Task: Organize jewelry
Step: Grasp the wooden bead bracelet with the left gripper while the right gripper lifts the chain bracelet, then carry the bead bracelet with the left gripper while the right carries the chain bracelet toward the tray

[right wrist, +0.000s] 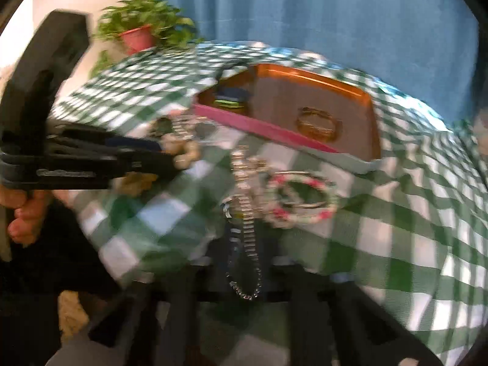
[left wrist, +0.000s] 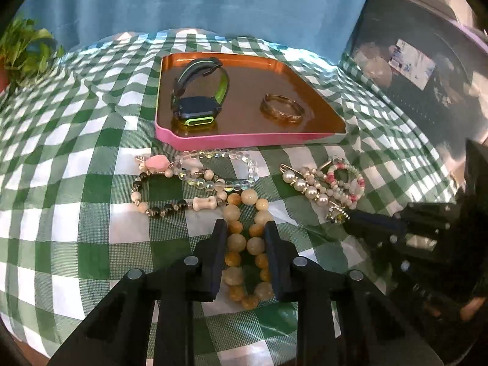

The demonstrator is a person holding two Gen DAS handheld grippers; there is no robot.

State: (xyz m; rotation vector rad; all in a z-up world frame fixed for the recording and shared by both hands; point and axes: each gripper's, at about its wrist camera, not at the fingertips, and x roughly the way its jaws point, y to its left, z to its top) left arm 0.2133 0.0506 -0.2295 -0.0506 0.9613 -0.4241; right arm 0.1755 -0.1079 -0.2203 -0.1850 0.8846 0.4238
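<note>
Green-and-white checked cloth (left wrist: 76, 167) spread over the table, soft ground likely meant to stop loose beads rolling; at the far side, pink-walled tray (left wrist: 244, 141) with a coppery floor, evidently the collecting place; already inside, standing on its strap loop at the tray's left, dark watch (left wrist: 195, 103) with lime trim, and lying flat well apart to its right, gold bangle (left wrist: 282, 108), spaced so neither tangles with the other.

Nearer, left tool (left wrist: 245, 227) angled down over the cloth, grasping the yellow bead bracelet (left wrist: 244, 210); 2 pads pressed against its outer sides, squeezing the loop into 2 close rows, a sensible hold for lifting a round, slippery string without it swinging; bracelet on the cloth in front of the tray, not yet inside.

Right tool (left wrist: 349, 222) low at the right, clenched; in its own blurred view, seemingly pinching a silver chain (right wrist: 248, 244) trailing down between the fingers, though too smeared for certainty.

Unsorted on the cloth just before the tray: clear bead bracelet (left wrist: 219, 167), mixed bead bracelet (left wrist: 170, 204) touching it, pearl clip (left wrist: 305, 186), pink-and-white bead ring (right wrist: 305, 201).
</note>
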